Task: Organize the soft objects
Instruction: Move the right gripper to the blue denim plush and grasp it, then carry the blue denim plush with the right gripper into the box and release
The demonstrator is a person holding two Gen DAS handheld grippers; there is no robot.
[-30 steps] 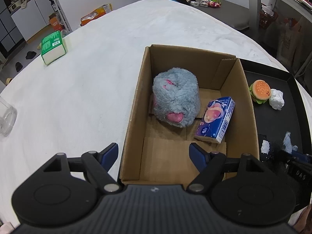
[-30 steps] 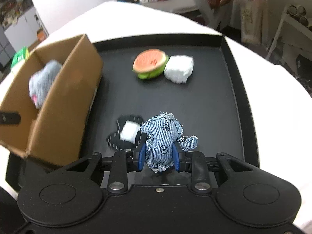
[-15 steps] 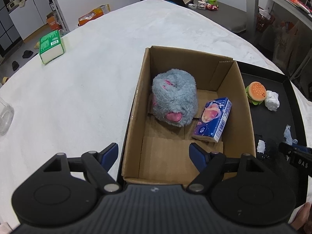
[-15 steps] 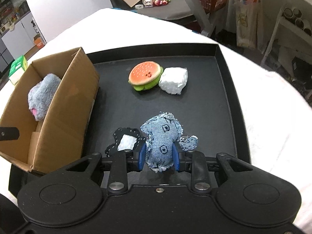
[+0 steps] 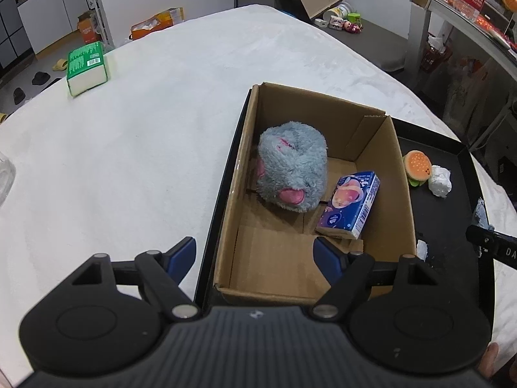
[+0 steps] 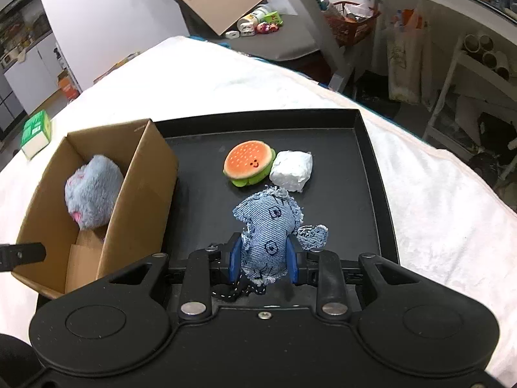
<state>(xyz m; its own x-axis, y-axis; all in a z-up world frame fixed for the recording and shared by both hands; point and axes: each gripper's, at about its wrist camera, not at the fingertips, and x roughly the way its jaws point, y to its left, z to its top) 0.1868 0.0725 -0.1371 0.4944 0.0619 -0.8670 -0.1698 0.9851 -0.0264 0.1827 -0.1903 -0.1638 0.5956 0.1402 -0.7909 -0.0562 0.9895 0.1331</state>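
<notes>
My right gripper [image 6: 263, 257] is shut on a denim elephant toy [image 6: 269, 231] and holds it above the black tray [image 6: 371, 174]. A burger plush [image 6: 248, 161] and a white wad [image 6: 292, 169] lie on the tray beyond it. A cardboard box [image 5: 400, 174] stands on the tray's left side and holds a grey fluffy plush [image 5: 292, 169] and a blue tissue pack [image 5: 350, 208]. My left gripper [image 5: 255, 255] is open and empty, hovering over the box's near end. The box [image 6: 142, 174] and grey plush [image 6: 92, 192] also show in the right wrist view.
A green tissue pack [image 5: 87, 68] lies far left on the white table cover [image 5: 129, 161]. A glass jar's edge [image 5: 5, 177] shows at the left border. A dark patch with a white piece [image 5: 421, 249] lies on the tray under my right gripper. Shelves and clutter stand beyond the table.
My right gripper has lifted the denim elephant higher above the tray; the dark patch is now mostly hidden below it. My left gripper has risen and drawn back slightly, still open.
</notes>
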